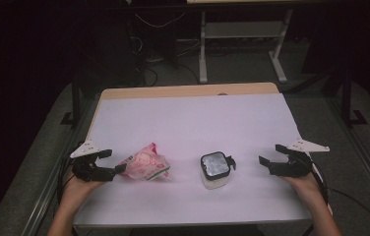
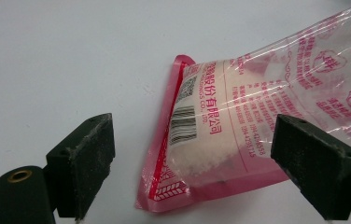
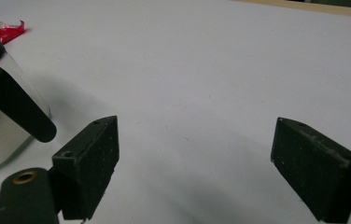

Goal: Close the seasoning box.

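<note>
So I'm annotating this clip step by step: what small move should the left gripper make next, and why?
Probably ease the left gripper forward a little and close on the pink bag. Its jaws stand open with the bag's sealed corner lying between them on the white table, not yet touched. The right gripper is open too, apart from the clear container.

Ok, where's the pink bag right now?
In the high view the pink bag lies on the table's near left part, just ahead of the open left claw, with the small lidded jar to its right.
</note>
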